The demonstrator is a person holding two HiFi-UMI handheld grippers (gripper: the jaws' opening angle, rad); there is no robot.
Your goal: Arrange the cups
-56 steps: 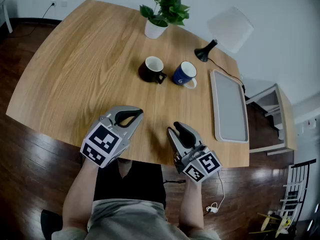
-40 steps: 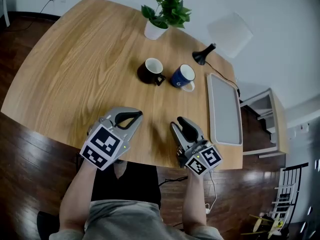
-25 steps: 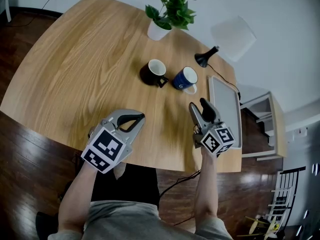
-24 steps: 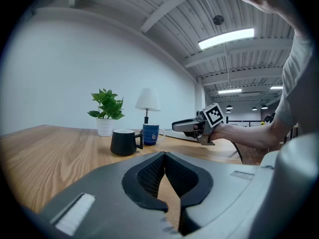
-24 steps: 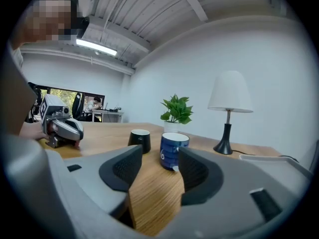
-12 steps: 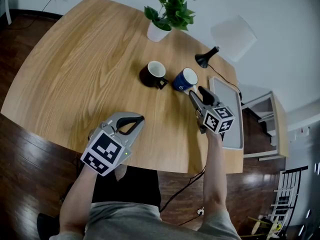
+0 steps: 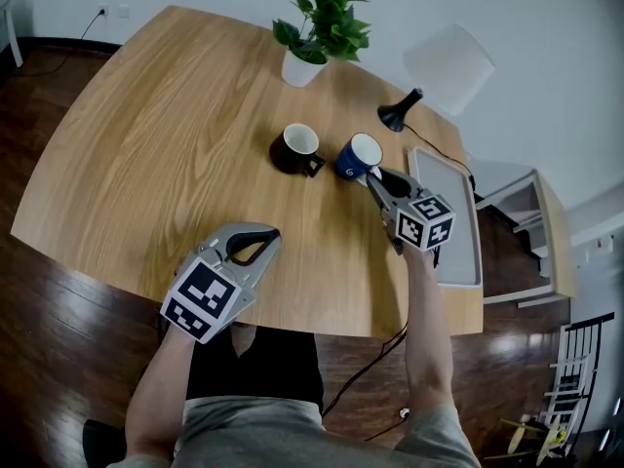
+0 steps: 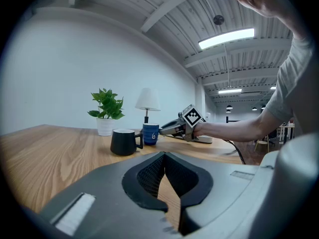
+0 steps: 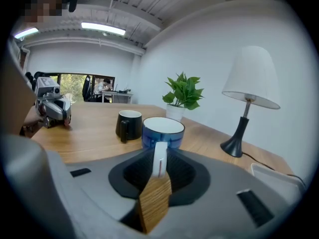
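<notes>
**On the wooden table, blue cup pinched by its handle**

Toward the far right of the table (image 7: 175, 135), just beside the grey tray (image 7: 458, 213): the blue cup (image 7: 359, 154), standing upright with its open mouth up. Gripped at the white handle (image 9: 160, 156) by the right gripper (image 7: 375, 175), jaws closing, with the handle upright between the pads and pressed from both sides. Reached in low from the near right, marker cube facing up.

Just left of the blue cup and apart from it: the black cup (image 7: 292, 149), also upright, handle turned toward the near right.

Down at the near edge, well apart from both cups: the left gripper (image 7: 265, 237), jaws pressed together on nothing, pointed across the table toward the cups.

Beyond the cups, near the far edge: a potted plant (image 7: 317, 32) in a white pot and, to its right, a lamp (image 7: 395, 115) with a black base and white shade.
</notes>
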